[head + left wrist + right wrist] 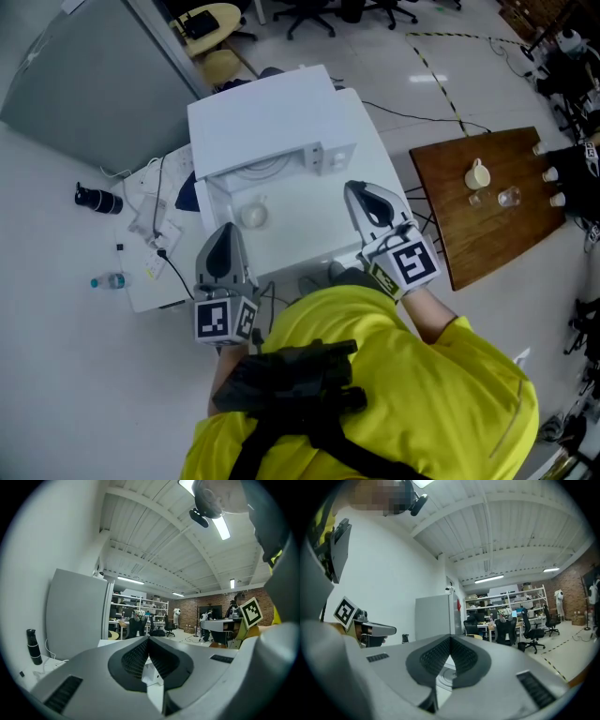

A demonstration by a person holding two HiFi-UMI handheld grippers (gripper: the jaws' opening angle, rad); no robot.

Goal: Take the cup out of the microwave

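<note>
Two shut hand-held grippers hover before an open white microwave, the cup untouched.
On the white bench (141, 289) a black bottle (97, 199) and a small water bottle (111, 280) lie far left. The left hand-held gripper (227, 231) (149, 639) has its jaws pressed together with nothing between them, just below the white cup (253, 216). The cup stands on the white surface at the open front of the microwave (272, 122); whether it is inside cannot be told. The right hand-held gripper (357, 190) (450, 639) is likewise fully closed and empty, apart from the cup. A wooden table (450, 234) with a few small cups stands at the right.
</note>
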